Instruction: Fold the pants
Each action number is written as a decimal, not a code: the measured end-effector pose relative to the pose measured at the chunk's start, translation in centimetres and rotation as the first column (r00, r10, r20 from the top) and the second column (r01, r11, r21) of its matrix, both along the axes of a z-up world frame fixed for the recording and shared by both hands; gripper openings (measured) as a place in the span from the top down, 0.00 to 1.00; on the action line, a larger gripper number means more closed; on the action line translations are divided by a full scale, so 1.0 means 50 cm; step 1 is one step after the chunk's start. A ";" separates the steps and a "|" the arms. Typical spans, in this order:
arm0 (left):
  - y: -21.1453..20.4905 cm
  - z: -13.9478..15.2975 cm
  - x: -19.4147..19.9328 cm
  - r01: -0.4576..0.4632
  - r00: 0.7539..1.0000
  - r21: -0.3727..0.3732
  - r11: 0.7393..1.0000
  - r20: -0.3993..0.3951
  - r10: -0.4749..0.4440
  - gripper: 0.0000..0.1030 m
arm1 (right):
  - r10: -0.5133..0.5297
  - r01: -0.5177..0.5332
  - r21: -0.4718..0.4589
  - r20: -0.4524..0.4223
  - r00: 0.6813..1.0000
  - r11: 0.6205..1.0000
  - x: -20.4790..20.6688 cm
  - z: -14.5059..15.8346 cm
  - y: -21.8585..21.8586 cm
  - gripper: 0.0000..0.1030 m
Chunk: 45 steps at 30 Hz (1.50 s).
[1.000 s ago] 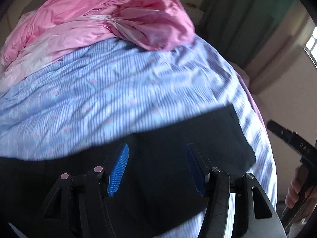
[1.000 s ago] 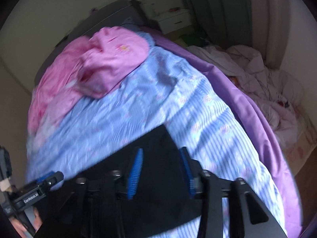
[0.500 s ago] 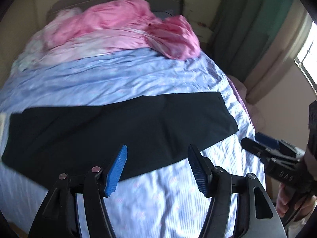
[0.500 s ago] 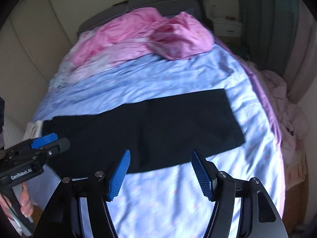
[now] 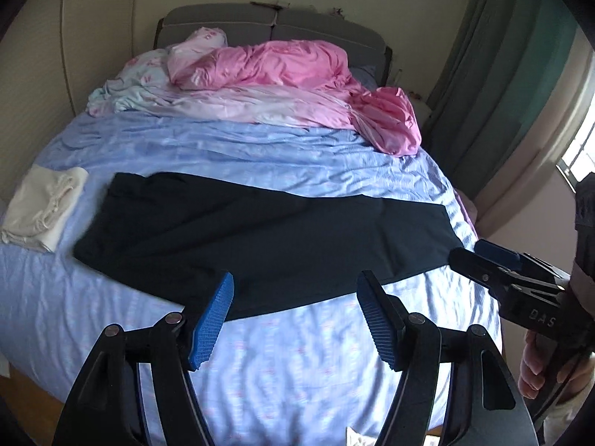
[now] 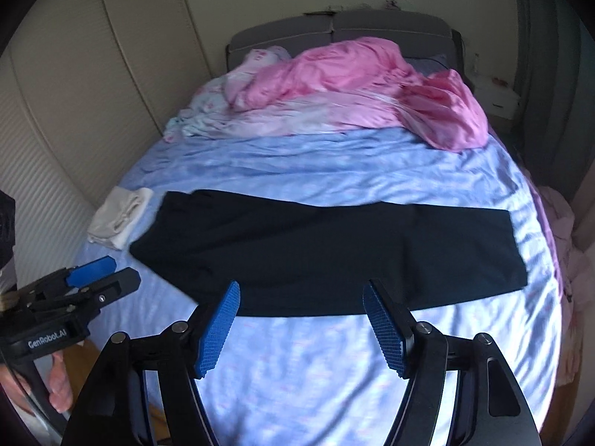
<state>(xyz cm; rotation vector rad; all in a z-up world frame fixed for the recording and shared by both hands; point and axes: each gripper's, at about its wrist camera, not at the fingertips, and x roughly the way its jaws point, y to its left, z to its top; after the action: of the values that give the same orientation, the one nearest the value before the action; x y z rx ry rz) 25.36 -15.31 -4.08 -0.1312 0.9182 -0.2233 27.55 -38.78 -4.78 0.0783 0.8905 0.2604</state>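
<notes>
Bed, blue striped sheet (image 5: 260, 148), rumpled. Pink duvet (image 5: 297, 70) bunched across the head end, spilling toward the right edge. Pale floral pillow (image 5: 130, 74) at the head-left corner. Folded cream cloth (image 5: 41, 204) at the left edge. Grey headboard (image 5: 230, 22) behind; green curtain (image 5: 494, 74) off the right side.

Near strip of blue-sheeted bed (image 5: 297, 364) bare, open to approach. Black pants (image 5: 260, 238) span mid-bed crosswise. Cream folded cloth (image 5: 41, 208) blocks left edge just beside the pants. Pink bedding heap (image 5: 282, 74) fills head end. Bare sheet band between pants and heap.
</notes>
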 end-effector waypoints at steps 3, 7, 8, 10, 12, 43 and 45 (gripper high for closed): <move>0.099 0.019 -0.011 0.087 0.996 0.021 0.996 0.026 -0.087 0.33 | -0.036 0.036 0.016 0.013 0.999 0.999 -0.022 0.008 0.111 0.32; 0.217 0.038 -0.012 0.177 0.983 0.036 0.984 0.040 -0.178 0.31 | -0.129 0.130 0.053 -0.011 0.992 0.990 -0.050 0.012 0.246 0.32; 0.244 0.038 -0.011 0.185 0.981 0.042 0.982 0.047 -0.187 0.30 | -0.137 0.137 0.071 -0.011 0.991 0.988 -0.055 0.010 0.273 0.30; 0.301 0.030 0.001 0.185 0.982 0.062 0.981 0.028 -0.187 0.30 | -0.158 0.159 0.063 -0.016 0.987 0.985 -0.058 0.001 0.332 0.29; 0.348 0.025 0.012 0.188 0.982 0.042 0.981 0.001 -0.188 0.30 | -0.184 0.185 0.033 -0.046 0.982 0.982 -0.056 -0.006 0.387 0.29; 0.699 -0.284 0.543 0.234 0.949 -0.174 0.957 -0.172 -0.263 0.24 | -0.184 0.177 -0.061 -0.136 0.973 0.982 0.377 -0.200 0.772 0.29; 0.705 -0.317 0.586 0.210 0.948 -0.195 0.958 -0.199 -0.248 0.24 | -0.193 0.186 -0.054 -0.166 0.967 0.981 0.411 -0.227 0.777 0.29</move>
<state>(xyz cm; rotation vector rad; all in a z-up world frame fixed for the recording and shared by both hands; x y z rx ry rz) 54.64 19.94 -19.95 -0.2119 1.1378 -0.5137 48.08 0.09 -16.11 0.1513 1.0503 0.0579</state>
